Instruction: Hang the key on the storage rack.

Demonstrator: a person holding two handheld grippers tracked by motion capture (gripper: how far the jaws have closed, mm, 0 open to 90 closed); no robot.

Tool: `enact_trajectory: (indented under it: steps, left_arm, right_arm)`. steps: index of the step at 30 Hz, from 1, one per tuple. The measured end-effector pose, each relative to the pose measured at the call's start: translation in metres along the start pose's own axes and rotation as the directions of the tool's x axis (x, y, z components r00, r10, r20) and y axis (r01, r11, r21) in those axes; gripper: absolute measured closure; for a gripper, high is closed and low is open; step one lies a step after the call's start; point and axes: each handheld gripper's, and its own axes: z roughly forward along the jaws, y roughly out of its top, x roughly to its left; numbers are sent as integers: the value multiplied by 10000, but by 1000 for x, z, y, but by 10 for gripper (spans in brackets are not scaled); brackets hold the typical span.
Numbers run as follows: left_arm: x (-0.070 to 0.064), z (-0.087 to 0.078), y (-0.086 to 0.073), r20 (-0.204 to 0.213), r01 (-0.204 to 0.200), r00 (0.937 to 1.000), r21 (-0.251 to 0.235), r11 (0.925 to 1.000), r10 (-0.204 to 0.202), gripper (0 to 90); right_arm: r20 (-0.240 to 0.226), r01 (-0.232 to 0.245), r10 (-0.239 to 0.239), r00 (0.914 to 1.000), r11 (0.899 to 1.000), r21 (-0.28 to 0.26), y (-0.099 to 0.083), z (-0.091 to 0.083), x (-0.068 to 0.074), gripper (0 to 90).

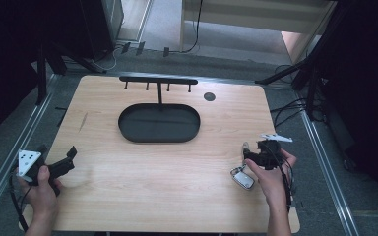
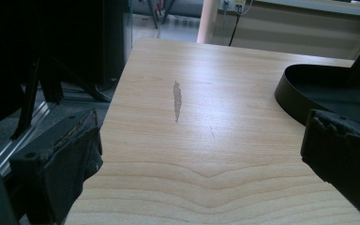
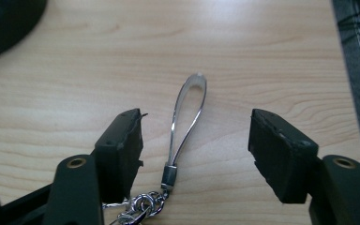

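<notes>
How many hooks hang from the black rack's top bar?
4, spaced along the bar of the rack behind the black tray: at and. None looks hidden.

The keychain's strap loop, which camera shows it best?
The right gripper view: the strap loop lies large and sharp between the open right tongs. The high view shows it small beside the hand; the left gripper view looks elsewhere.

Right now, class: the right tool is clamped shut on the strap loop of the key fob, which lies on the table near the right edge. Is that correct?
Not quite. The right tool is open, not clamped: the right gripper view shows its jaws standing apart on either side of the strap loop, touching neither side. The key fob does lie on the table near the right edge.
</notes>
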Motion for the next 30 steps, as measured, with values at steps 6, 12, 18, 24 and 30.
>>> enact_trajectory:
  steps: [6,12,18,24,30]
  left_arm:
    - [0,2,1,47,-10,10000,80,10000,10,0]
    - [1,2,1,85,11,10000,117,9999,-12,0]
    - [-1,3,1,-50,-177,9998,132,9998,178,0]
    - [-1,3,1,-59,-165,9998,143,9998,166,0]
    - [-1,3,1,-67,-165,9998,156,9997,166,0]
  right_arm:
    - [232,236,-279,9993,9859,1658,9,20,8,498]
    - [10,128,-135,9999,9707,2398,4,26,6,632]
    - [-511,-360,528,9973,9571,2874,1,31,3,711]
    - [-409,-119,250,9988,9562,2924,-3,37,9,831]
    - [-596,65,44,9982,9834,1815,-2,29,15,835]
